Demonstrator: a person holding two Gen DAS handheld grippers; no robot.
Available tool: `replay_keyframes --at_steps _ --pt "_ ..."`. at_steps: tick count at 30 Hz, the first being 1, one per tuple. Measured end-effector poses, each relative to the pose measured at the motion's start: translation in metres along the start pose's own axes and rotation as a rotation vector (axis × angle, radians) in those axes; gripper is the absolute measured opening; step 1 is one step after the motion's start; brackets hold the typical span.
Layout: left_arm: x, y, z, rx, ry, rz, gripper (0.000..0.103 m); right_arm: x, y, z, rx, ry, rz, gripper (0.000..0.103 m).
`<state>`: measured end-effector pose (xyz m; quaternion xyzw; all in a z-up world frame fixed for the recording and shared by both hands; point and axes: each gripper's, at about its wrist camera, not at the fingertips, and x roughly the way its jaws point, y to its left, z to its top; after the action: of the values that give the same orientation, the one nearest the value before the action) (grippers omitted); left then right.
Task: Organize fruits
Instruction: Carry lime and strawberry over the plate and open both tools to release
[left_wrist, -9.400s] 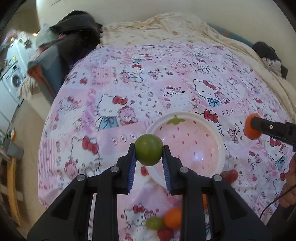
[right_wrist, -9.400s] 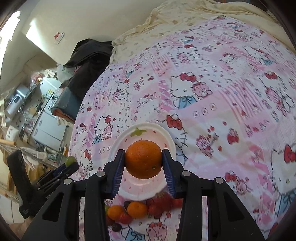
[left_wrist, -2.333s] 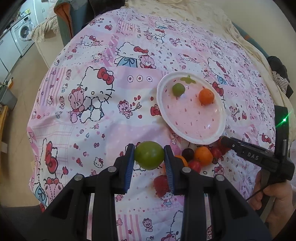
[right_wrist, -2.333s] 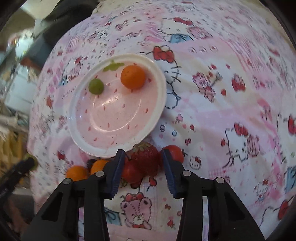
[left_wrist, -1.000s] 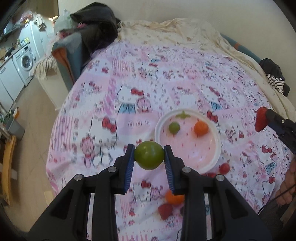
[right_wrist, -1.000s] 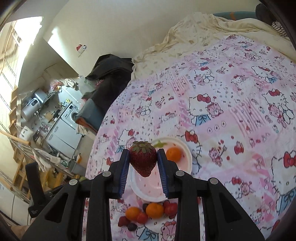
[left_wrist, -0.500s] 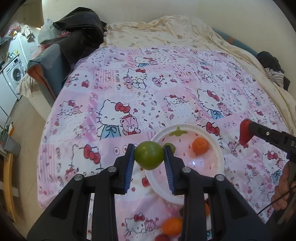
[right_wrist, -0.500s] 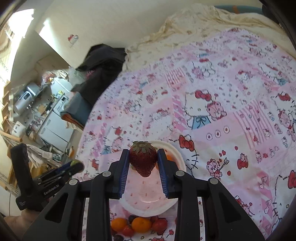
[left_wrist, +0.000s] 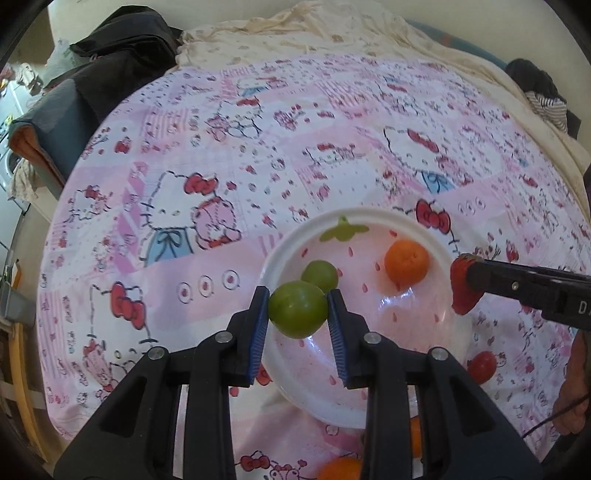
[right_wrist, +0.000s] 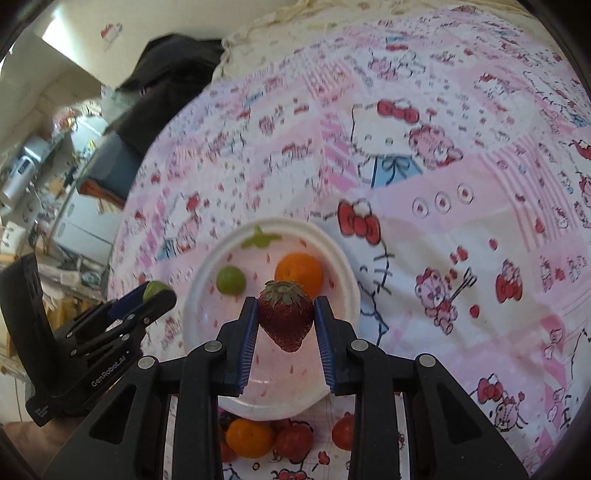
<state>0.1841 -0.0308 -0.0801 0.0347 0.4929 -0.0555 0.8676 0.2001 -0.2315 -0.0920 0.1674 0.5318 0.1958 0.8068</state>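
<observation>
Over the pink cartoon-print bedspread, I am carrying two fruits to the white strawberry-patterned plastic plate. The left gripper fingers are clamping a round green fruit above the plate's near edge; the right gripper fingers are pinching a ripe red strawberry. Both are nearly closed. To my mind, each wants lowering onto bare plate, clear of the small green fruit and orange mandarin, before I release.

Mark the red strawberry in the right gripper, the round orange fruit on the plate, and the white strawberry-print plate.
red strawberry (right_wrist: 286, 319), right wrist view, middle of its body
round orange fruit (right_wrist: 299, 274), right wrist view, top
white strawberry-print plate (right_wrist: 201, 284), right wrist view, left rim
</observation>
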Motion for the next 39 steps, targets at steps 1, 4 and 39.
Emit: replay_keyframes --at_steps 1,4,39 --pt "0.003 -0.002 -0.001 0.014 0.002 0.004 0.028 0.002 0.001 0.0 -0.005 0.009 -0.006 0.032" --pt "0.009 -0.005 -0.005 0.037 0.004 0.012 0.028 0.011 0.002 -0.001 -0.027 0.048 -0.033 0.032" --pt "0.009 0.006 -0.009 0.005 -0.009 0.022 0.082 0.013 0.003 -0.001 -0.014 0.04 -0.055 0.086"
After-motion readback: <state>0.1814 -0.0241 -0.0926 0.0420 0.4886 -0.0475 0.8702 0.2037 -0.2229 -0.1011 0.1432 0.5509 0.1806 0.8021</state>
